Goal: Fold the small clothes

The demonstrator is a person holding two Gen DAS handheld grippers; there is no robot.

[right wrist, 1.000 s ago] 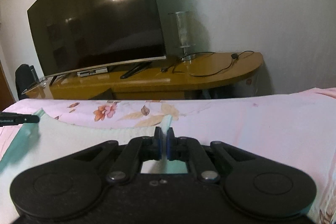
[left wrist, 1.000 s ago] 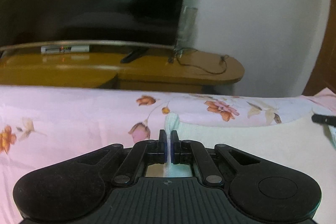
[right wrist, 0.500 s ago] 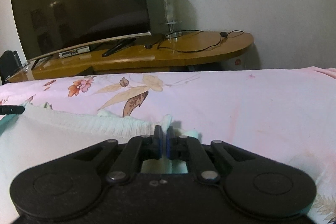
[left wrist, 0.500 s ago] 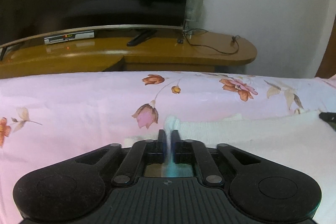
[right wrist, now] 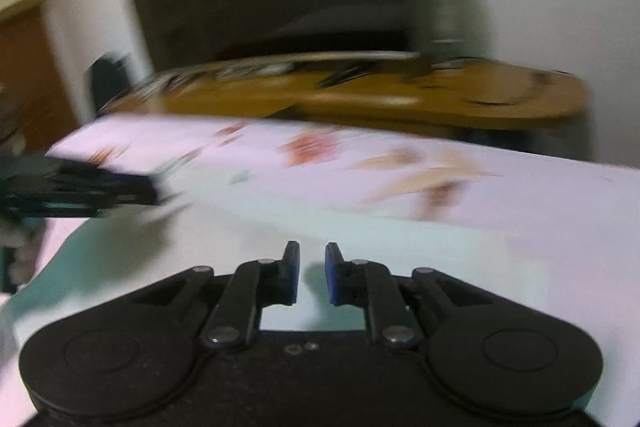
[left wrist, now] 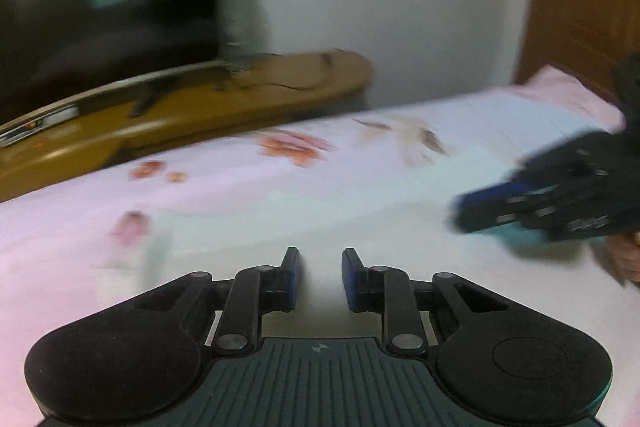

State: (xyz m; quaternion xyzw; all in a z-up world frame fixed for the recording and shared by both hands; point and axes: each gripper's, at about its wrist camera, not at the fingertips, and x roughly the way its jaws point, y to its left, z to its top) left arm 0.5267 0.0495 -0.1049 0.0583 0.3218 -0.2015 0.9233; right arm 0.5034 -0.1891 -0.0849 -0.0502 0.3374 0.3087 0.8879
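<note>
Both views are blurred, but the main things read. The pale garment (left wrist: 320,227) lies flat on the bed (left wrist: 60,247), on its pink flowered sheet, spreading ahead of and beneath both sets of jaws. The left gripper (left wrist: 320,275) has its jaws apart and opening, with no cloth pinched between them; the fabric only shows through the gap below. The right gripper (right wrist: 312,273) is the same: jaws parted, opening, nothing clamped.

I judge this to be the release that ends one fold, the cloth laid down. The next move likely calls for picking a fresh edge or corner of the garment, coming down on it and closing both jaws before folding across again.
</note>
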